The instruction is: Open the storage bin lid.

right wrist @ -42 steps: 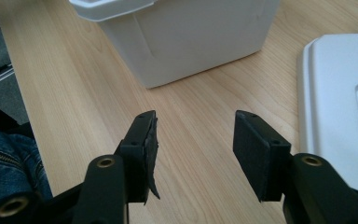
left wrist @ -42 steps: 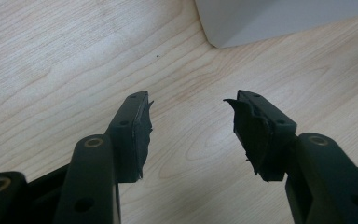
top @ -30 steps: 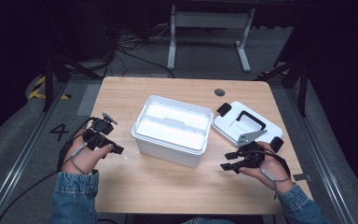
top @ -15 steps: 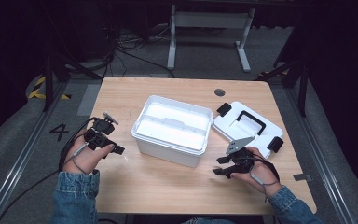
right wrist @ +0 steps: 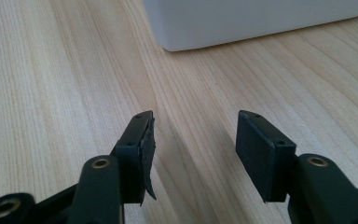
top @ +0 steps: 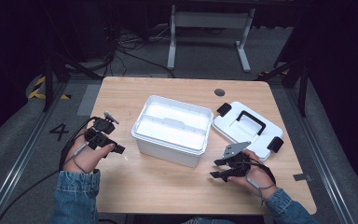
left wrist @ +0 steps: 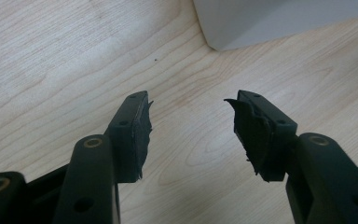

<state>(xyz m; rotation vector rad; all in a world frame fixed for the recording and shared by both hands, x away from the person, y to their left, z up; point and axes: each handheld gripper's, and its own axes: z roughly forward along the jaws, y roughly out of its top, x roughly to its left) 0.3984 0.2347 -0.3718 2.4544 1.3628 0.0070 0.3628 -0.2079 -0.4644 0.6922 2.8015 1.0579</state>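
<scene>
- The white box (top: pixel 172 129) sits open in the middle of the worktop (top: pixel 158 186), and that's our landmark; nothing can be made out inside it from the high view.
- Its white lid (top: pixel 247 128) with the black handle lies flat just beside the box's right end, apart from it, near the worktop's right edge.
- The right gripper (top: pixel 220 168) is low in front of the box's right front corner, fingers spread wide, having just been opening, with nothing between them; its own view has bare wood (right wrist: pixel 74 70) between the pads.
- The left gripper (top: pixel 116 148) is off the box's left end, fingers apart too, empty, the box corner (left wrist: pixel 223 37) just ahead.
- Risks, as I read it: the box looks light, so a one-sided push at either end could skid or spin it toward the lid.
- A reach back for the lid could nudge it off that near right edge.
- The torn pad (left wrist: pixel 244 126) on the left gripper might slip on smooth plastic.
- The trailing cable (top: pixel 37 182) could snag on the worktop's edge.
</scene>
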